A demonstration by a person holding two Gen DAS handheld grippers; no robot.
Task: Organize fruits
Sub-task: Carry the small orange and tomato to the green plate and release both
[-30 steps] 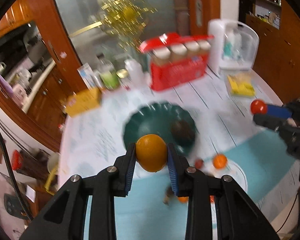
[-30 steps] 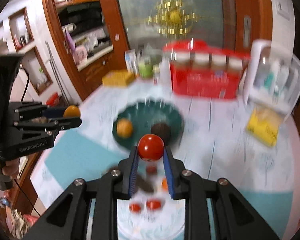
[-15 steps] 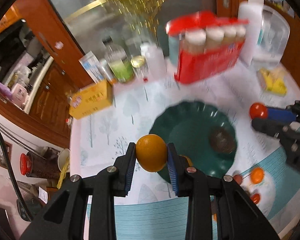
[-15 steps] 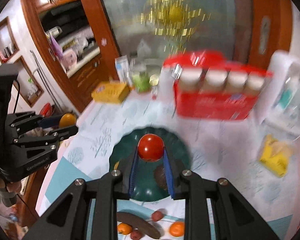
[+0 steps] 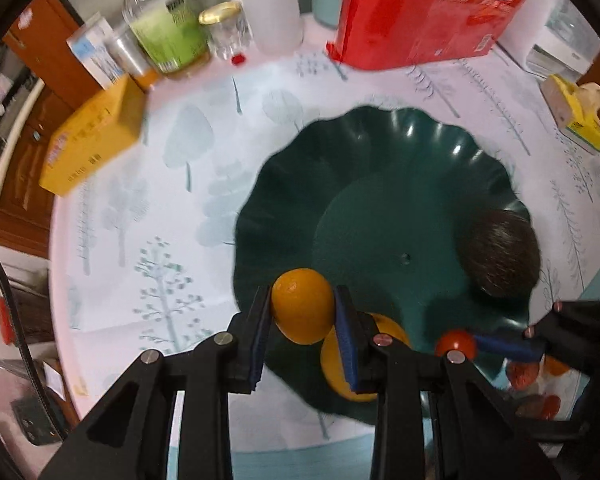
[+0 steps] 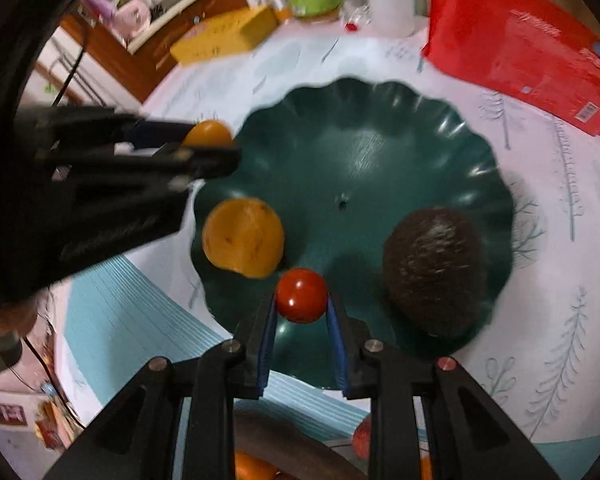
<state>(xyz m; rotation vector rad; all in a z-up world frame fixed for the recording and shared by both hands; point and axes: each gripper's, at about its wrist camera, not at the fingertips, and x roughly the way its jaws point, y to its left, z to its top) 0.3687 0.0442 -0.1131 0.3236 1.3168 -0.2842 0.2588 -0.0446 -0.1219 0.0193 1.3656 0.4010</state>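
Left gripper (image 5: 302, 312) clamps an orange (image 5: 302, 306) at the green plate's (image 6: 380, 152) 9 o'clock rim; right gripper (image 6: 301, 300) clamps a red tomato (image 6: 301, 295) at 6 o'clock.

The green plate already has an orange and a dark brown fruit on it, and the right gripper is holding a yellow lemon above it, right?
Not quite. The right gripper holds a small red fruit, not a yellow lemon, as the right wrist view shows. The rest is right: the green plate already has an orange and a dark brown fruit on it.
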